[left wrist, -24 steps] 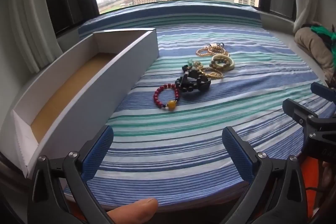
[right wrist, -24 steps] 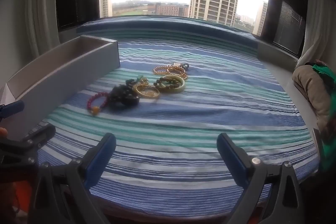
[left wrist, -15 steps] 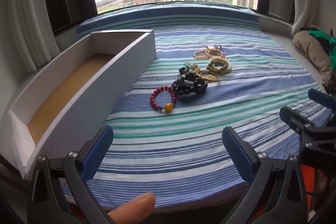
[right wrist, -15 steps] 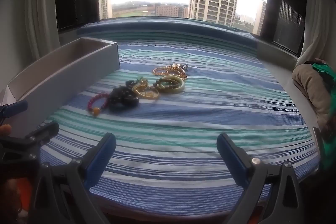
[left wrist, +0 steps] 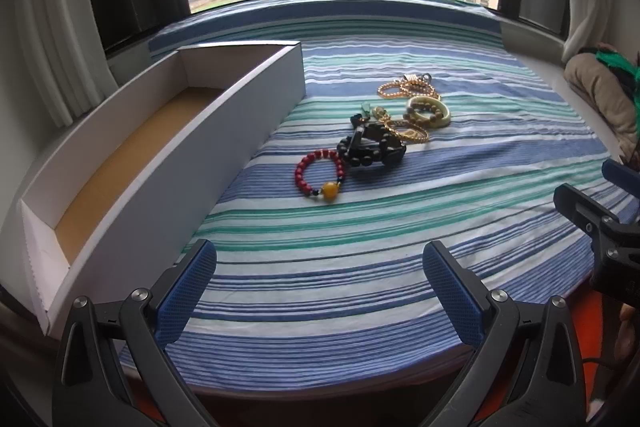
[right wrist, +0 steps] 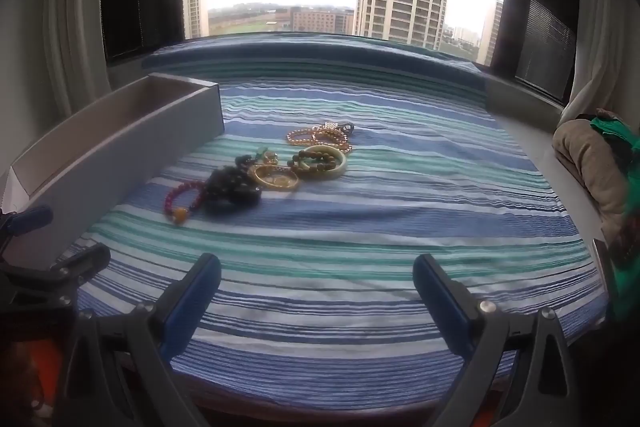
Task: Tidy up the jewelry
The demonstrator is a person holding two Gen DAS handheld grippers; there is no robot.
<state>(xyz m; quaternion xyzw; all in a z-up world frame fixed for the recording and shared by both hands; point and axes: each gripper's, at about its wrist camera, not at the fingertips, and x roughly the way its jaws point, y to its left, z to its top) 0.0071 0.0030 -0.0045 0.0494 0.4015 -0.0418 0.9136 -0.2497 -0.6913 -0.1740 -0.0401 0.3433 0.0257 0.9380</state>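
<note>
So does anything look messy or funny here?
Yes, a bit. The bracelets lie jumbled in a heap on the striped cloth: the black bead bracelet overlaps the gold chain. The long box beside them holds nothing visible.

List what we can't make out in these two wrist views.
- Box floor: right wrist view, near wall hides it.
- Black beads: right wrist view, blurred; piece count unclear.
- Gold chains: both views, too small and tangled to count.
- Right gripper: left wrist view, cut by right edge.
</note>
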